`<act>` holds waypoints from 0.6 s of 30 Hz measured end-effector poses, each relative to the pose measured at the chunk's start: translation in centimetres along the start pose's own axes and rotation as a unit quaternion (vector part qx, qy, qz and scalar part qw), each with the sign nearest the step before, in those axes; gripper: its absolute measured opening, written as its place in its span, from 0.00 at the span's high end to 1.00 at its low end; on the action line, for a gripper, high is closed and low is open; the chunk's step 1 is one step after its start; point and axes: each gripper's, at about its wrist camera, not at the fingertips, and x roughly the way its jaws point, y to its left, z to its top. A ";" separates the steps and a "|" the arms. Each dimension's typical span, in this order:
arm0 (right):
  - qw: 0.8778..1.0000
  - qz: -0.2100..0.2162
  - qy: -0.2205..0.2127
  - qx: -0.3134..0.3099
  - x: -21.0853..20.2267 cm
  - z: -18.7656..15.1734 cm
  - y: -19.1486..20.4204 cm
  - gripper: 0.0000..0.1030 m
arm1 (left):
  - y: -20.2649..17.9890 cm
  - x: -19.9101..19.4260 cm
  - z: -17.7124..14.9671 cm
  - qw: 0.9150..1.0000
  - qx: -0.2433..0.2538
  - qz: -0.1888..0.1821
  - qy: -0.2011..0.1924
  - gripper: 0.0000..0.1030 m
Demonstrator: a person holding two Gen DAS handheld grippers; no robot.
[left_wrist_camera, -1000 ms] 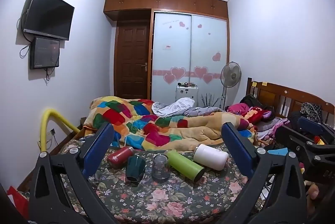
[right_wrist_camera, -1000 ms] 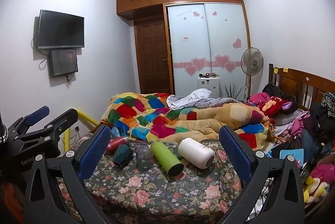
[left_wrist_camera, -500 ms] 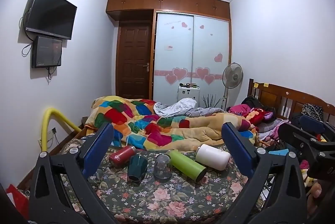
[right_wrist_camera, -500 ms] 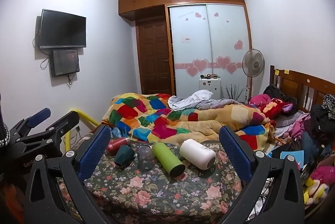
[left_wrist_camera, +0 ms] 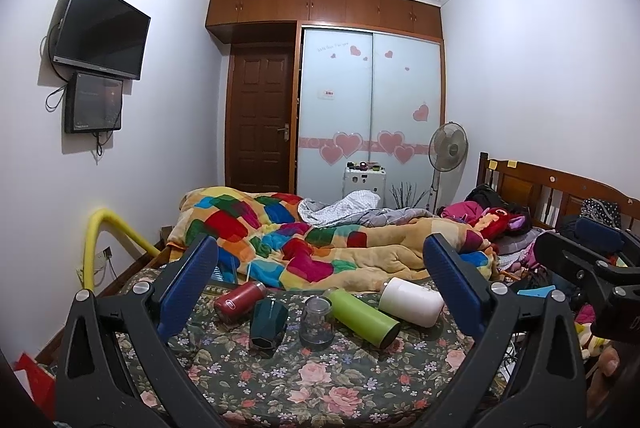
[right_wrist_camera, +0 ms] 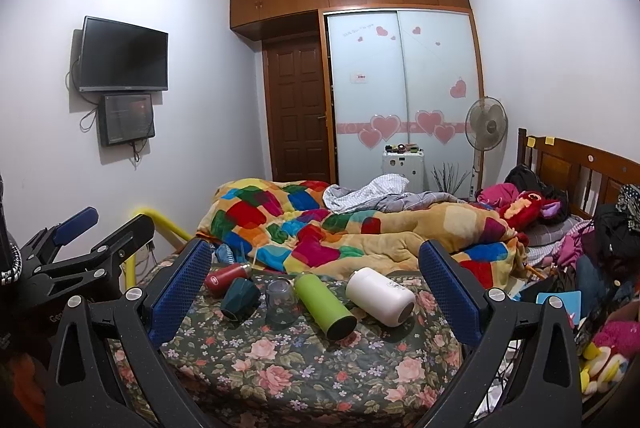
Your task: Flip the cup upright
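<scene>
Creeping slightly nearer than a second ago, the left gripper [left_wrist_camera: 320, 284] and right gripper [right_wrist_camera: 314, 282] hover spread wide, holding nothing, before the floral cloth [left_wrist_camera: 280, 376]. On it, a dark green cup [left_wrist_camera: 269, 322] and glass cup [left_wrist_camera: 317, 322] sit mouth-down between toppled red bottle [left_wrist_camera: 239, 301], green bottle [left_wrist_camera: 362, 316] and white bottle [left_wrist_camera: 412, 302]; contents unseen; bare cloth lies nearer its front edge

Between fingers: 3 bottles lying down, red [left_wrist_camera: 239, 301], green [left_wrist_camera: 362, 316], white [left_wrist_camera: 412, 302]. 2 cups mouth-down: dark green cup [left_wrist_camera: 269, 322], clear glass cup [left_wrist_camera: 317, 322]. 5 vessels total.
</scene>
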 end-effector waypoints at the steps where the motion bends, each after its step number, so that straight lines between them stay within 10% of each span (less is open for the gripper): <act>1: 1.000 0.000 0.000 0.000 -0.1 0.0 0.0 0.00 | 0.0 0.0 0.0 1.000 0.000 0.001 0.000 0.00; 18: 1.000 -0.001 -0.003 -0.004 -0.3 0.1 0.5 0.00 | 0.2 -0.3 0.1 1.000 -0.001 0.001 -0.003 0.00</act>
